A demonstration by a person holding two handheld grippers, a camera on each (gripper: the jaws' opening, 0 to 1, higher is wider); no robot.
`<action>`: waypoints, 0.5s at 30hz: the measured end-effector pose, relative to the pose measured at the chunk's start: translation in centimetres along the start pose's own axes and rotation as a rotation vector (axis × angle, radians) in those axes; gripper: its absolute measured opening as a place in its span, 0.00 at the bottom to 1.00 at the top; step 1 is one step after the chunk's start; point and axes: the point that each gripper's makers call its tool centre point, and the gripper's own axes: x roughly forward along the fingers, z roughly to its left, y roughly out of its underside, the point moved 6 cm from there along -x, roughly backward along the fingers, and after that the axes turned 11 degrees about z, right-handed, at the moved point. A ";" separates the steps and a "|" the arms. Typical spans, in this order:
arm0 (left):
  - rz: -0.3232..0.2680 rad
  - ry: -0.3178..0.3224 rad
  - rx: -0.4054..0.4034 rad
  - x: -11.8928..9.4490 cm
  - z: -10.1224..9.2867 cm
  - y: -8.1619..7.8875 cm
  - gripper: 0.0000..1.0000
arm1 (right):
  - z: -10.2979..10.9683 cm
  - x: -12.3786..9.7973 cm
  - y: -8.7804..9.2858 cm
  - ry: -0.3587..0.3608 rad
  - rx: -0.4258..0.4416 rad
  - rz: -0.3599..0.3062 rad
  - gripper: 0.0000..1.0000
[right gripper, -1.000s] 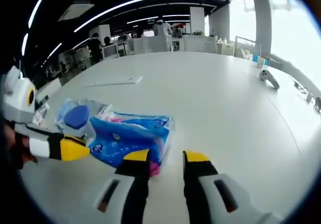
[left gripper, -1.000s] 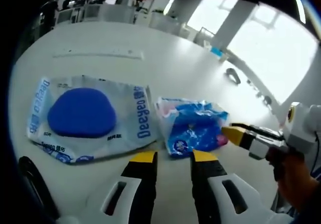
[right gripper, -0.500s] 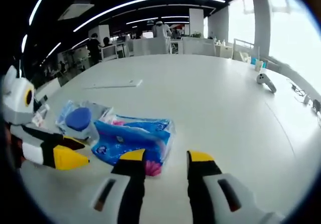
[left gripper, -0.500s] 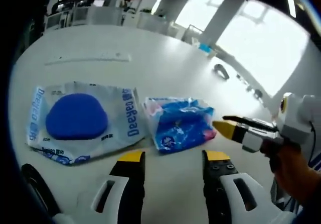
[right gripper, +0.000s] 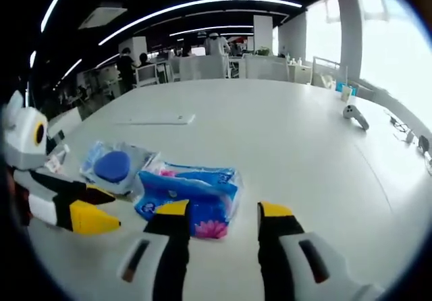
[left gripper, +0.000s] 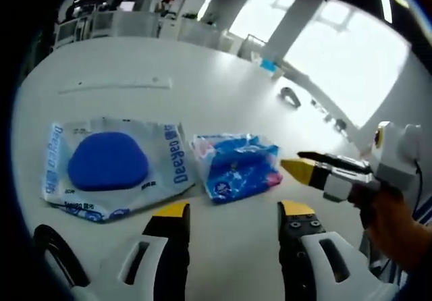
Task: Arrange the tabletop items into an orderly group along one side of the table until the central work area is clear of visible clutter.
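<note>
Both your grippers are spread wide and hold nothing: the left gripper [left gripper: 233, 214] and the right gripper [right gripper: 225, 212] hang just short of the blue tissue pack [left gripper: 237, 167] on the white table [left gripper: 169, 61]. That pack lies just beside the clear packet with the blue pad [left gripper: 111, 166], near your table edge.

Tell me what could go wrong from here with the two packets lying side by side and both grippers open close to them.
1. The blue tissue pack and the clear pouch with the blue pad look touching or overlapping, so gripping one may drag the other.
2. The left gripper and right gripper point toward the same pack and could collide.
3. Both packets are soft film; the jaws might pinch only a wrinkle and slip.
</note>
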 end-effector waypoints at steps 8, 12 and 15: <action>-0.019 0.010 0.012 -1.8 0.6 -0.2 0.50 | 1.9 -0.7 -0.6 -0.017 -0.008 -0.022 0.38; -0.027 0.009 0.017 -2.8 1.0 -0.2 0.50 | 2.8 -1.1 -0.8 -0.025 -0.014 -0.023 0.38; -0.040 0.006 0.021 -3.6 1.4 -0.3 0.50 | 3.5 -1.5 -1.0 -0.032 -0.021 -0.030 0.38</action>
